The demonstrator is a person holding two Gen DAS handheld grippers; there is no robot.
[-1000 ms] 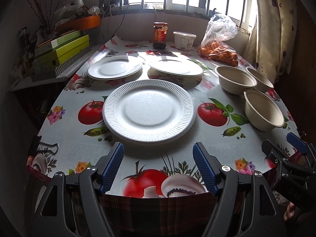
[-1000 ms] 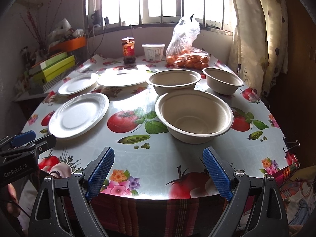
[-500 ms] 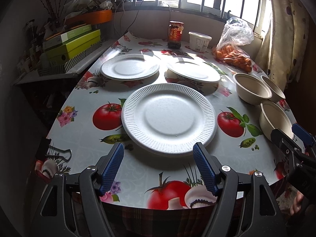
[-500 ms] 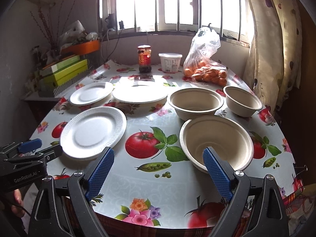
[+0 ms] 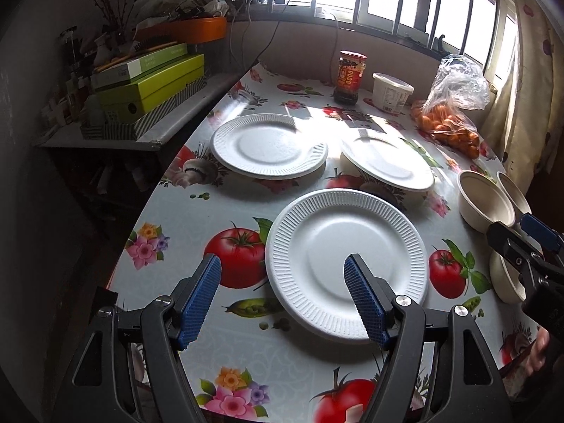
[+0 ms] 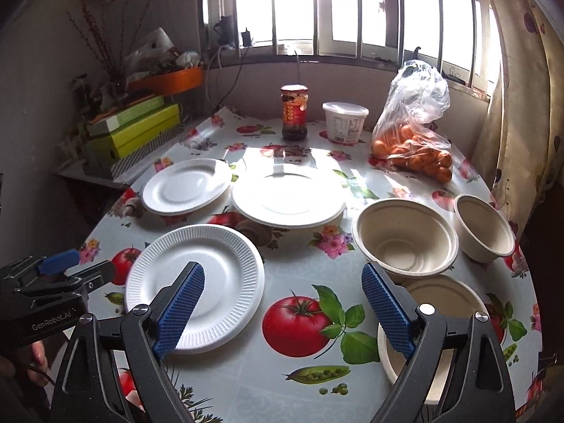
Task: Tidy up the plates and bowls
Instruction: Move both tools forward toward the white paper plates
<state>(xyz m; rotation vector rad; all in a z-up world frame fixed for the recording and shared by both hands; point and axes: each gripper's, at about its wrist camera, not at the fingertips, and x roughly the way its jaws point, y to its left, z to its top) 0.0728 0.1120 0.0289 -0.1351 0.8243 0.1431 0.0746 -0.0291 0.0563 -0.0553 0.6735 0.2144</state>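
Behind plates [image 6: 287,199]: jar [image 6: 294,112], tub [image 6: 344,121], oranges [image 6: 416,153].

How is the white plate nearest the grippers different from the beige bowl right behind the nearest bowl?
The nearest plate is flat, bright white and ribbed round its rim; the middle bowl is deep, beige and smooth-walled. The plate lies on the table's left side, the bowl on its right. Both are round, empty and upright.

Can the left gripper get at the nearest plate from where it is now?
Probably yes. The left gripper is open right over the ribbed plate's near-left rim, jaws spread to either side of it, nothing between them. The other plates and the bowls sit farther off.
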